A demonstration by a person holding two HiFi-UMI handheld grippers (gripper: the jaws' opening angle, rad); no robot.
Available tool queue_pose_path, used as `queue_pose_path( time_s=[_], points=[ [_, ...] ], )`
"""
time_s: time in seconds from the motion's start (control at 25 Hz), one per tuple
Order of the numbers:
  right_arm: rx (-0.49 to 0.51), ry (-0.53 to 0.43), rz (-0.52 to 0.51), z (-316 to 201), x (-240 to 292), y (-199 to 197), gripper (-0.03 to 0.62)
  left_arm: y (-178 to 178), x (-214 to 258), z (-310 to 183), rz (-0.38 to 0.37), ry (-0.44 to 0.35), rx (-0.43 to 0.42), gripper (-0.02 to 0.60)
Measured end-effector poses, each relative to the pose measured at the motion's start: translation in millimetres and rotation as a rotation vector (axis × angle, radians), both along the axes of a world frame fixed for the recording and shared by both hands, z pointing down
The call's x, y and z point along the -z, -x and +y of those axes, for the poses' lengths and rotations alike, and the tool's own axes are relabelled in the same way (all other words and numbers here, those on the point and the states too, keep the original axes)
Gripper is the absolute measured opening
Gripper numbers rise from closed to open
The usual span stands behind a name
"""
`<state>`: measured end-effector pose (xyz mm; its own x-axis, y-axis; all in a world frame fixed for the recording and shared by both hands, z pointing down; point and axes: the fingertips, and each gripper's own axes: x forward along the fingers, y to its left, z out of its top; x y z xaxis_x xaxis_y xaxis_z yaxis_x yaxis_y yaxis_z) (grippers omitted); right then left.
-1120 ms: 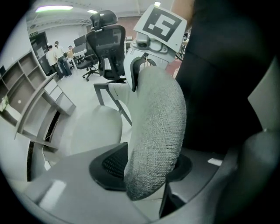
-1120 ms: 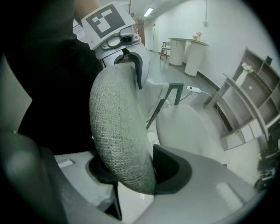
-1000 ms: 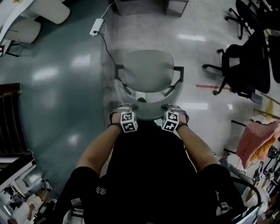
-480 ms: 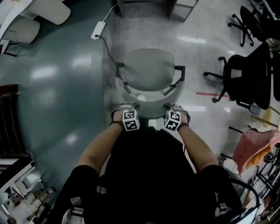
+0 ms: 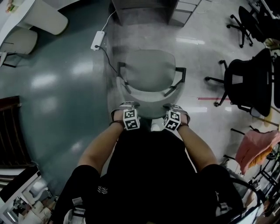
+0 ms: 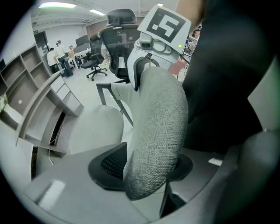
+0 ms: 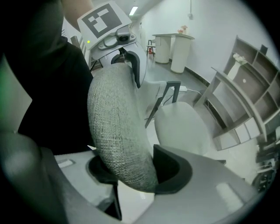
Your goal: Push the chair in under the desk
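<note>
I have both claws on the chair (image 5: pixel 148 72), which stands straight ahead of me at 12 o'clock, its seat (image 5: pixel 148 65) facing away from me and its backrest (image 5: pixel 148 103) nearest my body. My left claw (image 5: pixel 126 107) is clamped over the top edge of the backrest towards its 9 o'clock end. In the left gripper view the grey woven fabric fills the gap between the jaws and both dark pads (image 6: pixel 107 164) press against it. My right claw (image 5: pixel 174 107) grips the same edge towards the 3 o'clock end. There too the jaws stand wide yet are closed on the thick padded rim, one pad (image 7: pixel 175 168) tight against the cloth and the other on its far face. Both claws point steeply down, with my forearms (image 5: pixel 98 146) reaching out on either side of my dark shirt. The chair's two dark armrests (image 5: pixel 180 74) flank the seat at 9 and 3 o'clock. The worktop (image 5: pixel 142 8) lies beyond the chair at 12 o'clock, and the seat is short of it, with bare grey floor (image 5: pixel 197 52) between them. A white power strip (image 5: pixel 97 40) lies on the floor at the chair's 10 o'clock, its cable trailing past the chair's left side. Black office chairs (image 5: pixel 247 83) stand well apart at 3 o'clock, and a pink cloth (image 5: pixel 256 144) hangs at 4 o'clock.
</note>
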<state>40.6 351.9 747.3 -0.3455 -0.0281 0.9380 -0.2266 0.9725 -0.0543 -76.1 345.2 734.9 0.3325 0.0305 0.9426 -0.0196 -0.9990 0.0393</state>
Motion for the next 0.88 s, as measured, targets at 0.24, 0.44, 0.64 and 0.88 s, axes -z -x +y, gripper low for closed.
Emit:
queue_pose_path(
  time_s=[0.24,0.44,0.64,0.88],
  points=[
    [-0.034,-0.013,0.025,-53.0,6.0,-15.2,0.192,-14.0,3.7,-51.1,0.029,-0.008,-0.024,0.201],
    [-0.006,0.006,-0.003,-77.0,13.4,0.7,0.193,-1.3,12.6,-75.3,0.036,0.007,-0.054,0.201],
    [0.055,0.011,-0.019,-93.1,12.2,3.5,0.195,-0.9,11.8,-91.5,0.026,0.031,-0.075,0.201],
    [0.053,0.011,0.007,-111.6,-2.9,-3.6,0.192,-4.7,-3.8,-104.5,0.001,0.038,-0.067,0.193]
  ],
)
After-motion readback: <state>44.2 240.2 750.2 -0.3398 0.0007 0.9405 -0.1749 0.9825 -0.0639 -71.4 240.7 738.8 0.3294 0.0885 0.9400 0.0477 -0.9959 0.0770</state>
